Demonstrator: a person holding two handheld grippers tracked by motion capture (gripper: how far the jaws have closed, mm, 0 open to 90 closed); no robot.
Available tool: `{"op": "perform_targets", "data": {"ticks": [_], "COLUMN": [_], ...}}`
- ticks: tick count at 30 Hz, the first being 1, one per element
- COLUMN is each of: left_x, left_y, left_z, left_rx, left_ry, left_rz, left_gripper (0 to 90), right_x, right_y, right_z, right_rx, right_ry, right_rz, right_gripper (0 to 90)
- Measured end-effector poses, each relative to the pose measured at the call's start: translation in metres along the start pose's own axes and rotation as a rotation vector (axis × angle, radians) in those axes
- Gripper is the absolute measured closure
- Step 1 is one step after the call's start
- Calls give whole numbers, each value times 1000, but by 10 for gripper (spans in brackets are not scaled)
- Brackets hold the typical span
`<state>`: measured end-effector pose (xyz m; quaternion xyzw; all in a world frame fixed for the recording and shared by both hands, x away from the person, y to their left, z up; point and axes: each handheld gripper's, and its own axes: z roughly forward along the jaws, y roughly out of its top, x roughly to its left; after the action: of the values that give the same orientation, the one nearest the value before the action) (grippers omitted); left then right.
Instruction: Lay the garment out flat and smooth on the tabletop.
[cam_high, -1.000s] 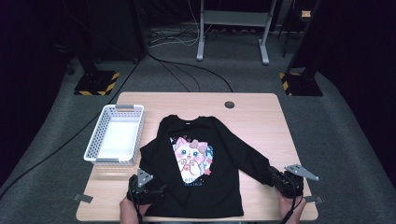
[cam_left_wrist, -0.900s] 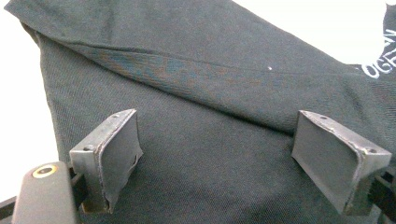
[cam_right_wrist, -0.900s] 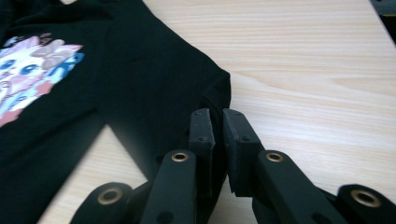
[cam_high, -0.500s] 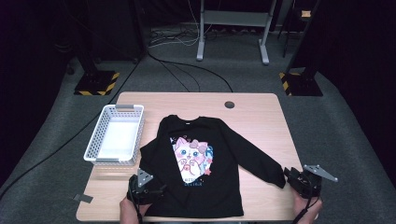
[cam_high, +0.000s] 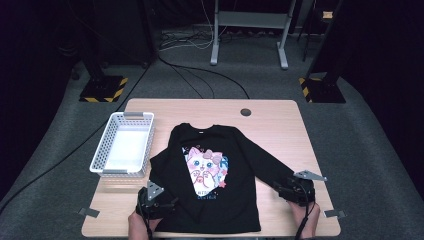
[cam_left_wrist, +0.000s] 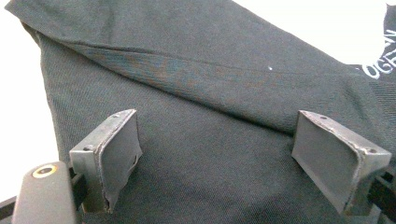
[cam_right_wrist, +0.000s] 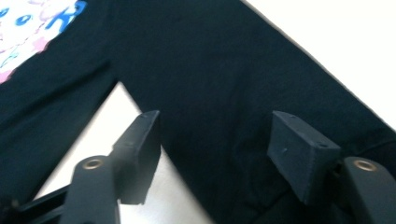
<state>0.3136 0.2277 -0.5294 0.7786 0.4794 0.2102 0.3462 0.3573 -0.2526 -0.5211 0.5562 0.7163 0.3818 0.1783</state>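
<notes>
— Moved since half a second ago? Right gripper (cam_high: 296, 190) back in over the table's near right corner, onto the cuff end of the sleeve; a moment earlier out past the table edge.

— And the left gripper (cam_high: 154, 202)?

— Unchanged, at about 7 o'clock on the light wooden table (cam_high: 280, 125), over the near left part of the garment.

— Where is the long-sleeved black cotton shirt with a pink cat print (cam_high: 215, 180)?

— Flat at the table's centre, collar toward 12 o'clock, hem toward 6, right sleeve stretched out toward 4 o'clock.

— Left jaws?

— Spread wide. In the left gripper view, black fabric (cam_left_wrist: 210, 140) under and between both, with a folded seam running across beyond the tips; cannot tell whether touching the cloth.

— Right jaws?

— Also spread. In the right gripper view, dark sleeve (cam_right_wrist: 219, 102) lying between them and under the right-hand one; bare tabletop (cam_right_wrist: 112, 116) just beside the left-hand one.

— Anything else on the table?

— White perforated plastic basket (cam_high: 102, 155) at 9 o'clock, just beside the shirt's left sleeve. Small dark round hole (cam_high: 245, 112) near 1 o'clock.
</notes>
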Motion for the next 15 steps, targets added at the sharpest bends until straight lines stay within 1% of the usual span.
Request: {"op": "perform_targets", "data": {"ticks": [1,3,5,9,10,12,14,15], "left_x": [0,0,0,0,0,0,0,0], "left_y": [0,0,0,0,0,0,0,0], "left_z": [0,0,0,0,0,0,0,0], "left_rx": [0,0,-1,0,0,0,-1,0], "left_ry": [0,0,0,0,0,0,0,0], "left_rz": [0,0,0,0,1,2,1,2], "left_gripper": [152,152,152,152,152,152,152,152], "right_x": [-2,-7,-14,-28,-30,-33,-31,-27], "right_y": [1,4,7,14,15,17,18,17], "right_z": [1,3,5,9,10,11,10,8], "right_rx": [-10,-7,-12,-8,-9,3,-4,-17], "right_ry": [-15,-40,-75,-180,-194,-235,-236,-235], "right_rz": [7,19,23,13,14,15,29,22], "right_gripper": [361,363,366,363,361,298,218,190]}}
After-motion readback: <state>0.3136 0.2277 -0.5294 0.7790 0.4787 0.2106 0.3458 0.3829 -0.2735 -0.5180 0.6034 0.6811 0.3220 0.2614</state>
